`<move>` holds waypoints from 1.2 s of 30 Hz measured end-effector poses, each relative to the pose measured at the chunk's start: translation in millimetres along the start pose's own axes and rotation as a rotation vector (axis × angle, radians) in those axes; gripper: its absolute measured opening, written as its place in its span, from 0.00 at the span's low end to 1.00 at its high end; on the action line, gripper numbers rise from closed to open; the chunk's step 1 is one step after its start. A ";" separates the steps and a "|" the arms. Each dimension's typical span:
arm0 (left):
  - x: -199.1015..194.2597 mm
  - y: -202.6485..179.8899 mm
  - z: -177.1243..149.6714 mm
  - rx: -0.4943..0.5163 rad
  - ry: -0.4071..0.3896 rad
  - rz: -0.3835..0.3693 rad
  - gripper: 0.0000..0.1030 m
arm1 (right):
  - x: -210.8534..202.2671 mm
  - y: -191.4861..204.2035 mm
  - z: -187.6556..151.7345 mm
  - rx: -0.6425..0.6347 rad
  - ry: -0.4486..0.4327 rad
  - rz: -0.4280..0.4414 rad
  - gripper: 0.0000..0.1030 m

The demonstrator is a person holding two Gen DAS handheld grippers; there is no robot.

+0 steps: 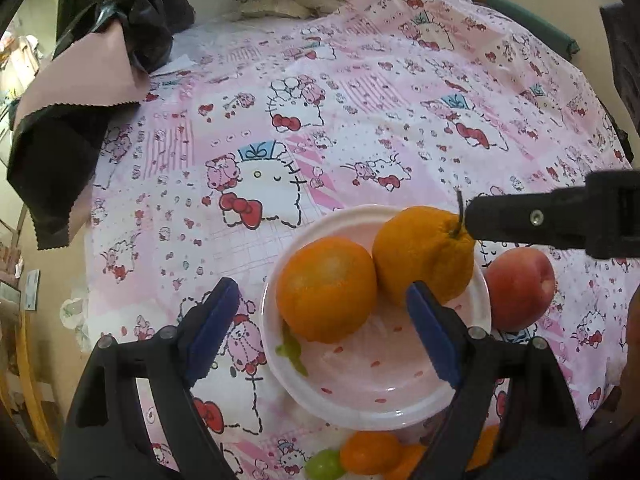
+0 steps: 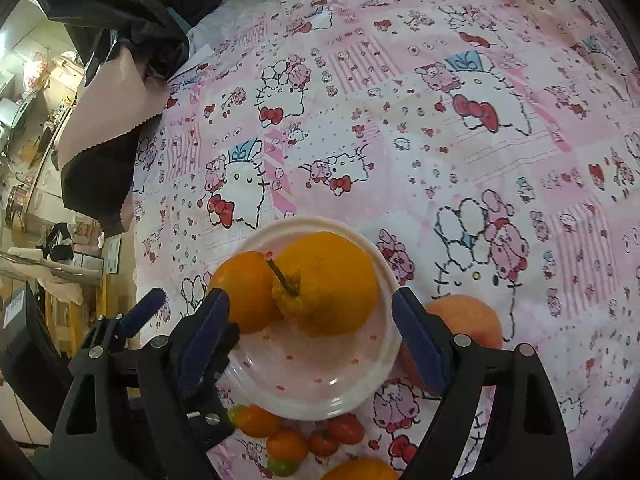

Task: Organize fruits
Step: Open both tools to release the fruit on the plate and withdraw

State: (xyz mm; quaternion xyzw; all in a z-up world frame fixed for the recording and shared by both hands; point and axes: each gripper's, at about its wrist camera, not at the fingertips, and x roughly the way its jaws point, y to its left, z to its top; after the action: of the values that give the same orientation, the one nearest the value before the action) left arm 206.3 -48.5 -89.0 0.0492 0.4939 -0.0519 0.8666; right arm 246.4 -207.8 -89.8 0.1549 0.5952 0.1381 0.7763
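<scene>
Your tabletop is covered by a pink cartoon-cat print cloth, with a black and dusty-pink plastic bag slumped at its far left edge and a cluttered room past that.

The white bowl with small red marks sits near you, and in it lie two citrus fruits touching each other: a round orange on the left and a bumpy, stemmed tangerine on the right, its stem tilted up. A green scrap lies inside the bowl just below the round orange. Just beside the bowl's right rim, on the cloth, rests a peach. In front of the bowl, nearest you, is a cluster of small fruit: little oranges, red cherry tomatoes and a green grape.

Your left claw hangs above the bowl with its blue pads spread wide; the round orange shows between them, but neither pad touches it, so it is released. Your right claw hangs over the bowl too, pads wide apart and clear of the tangerine framed between them, gripping nothing. In the left wrist view, one black finger of the right claw reaches in from the right, its tip close by the tangerine's stem.
</scene>
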 end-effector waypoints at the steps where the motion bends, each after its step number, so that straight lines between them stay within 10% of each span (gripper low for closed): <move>1: -3.5 -0.2 -0.9 -0.001 -0.005 0.001 0.81 | -2.7 -1.0 -1.9 0.001 -0.003 0.001 0.84; 27: -122.6 2.7 -62.9 -0.187 -0.176 -0.035 0.81 | -118.3 -19.4 -102.5 -0.022 -0.248 -0.003 0.84; 36: -118.9 -13.0 -88.4 -0.185 -0.113 -0.013 0.81 | -126.7 -49.7 -126.1 0.082 -0.246 0.048 0.84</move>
State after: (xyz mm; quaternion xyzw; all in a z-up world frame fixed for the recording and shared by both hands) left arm 69.0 -44.3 -31.9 -0.0374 0.4472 -0.0143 0.8935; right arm 93.8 -294.1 -28.9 0.2166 0.4970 0.1121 0.8328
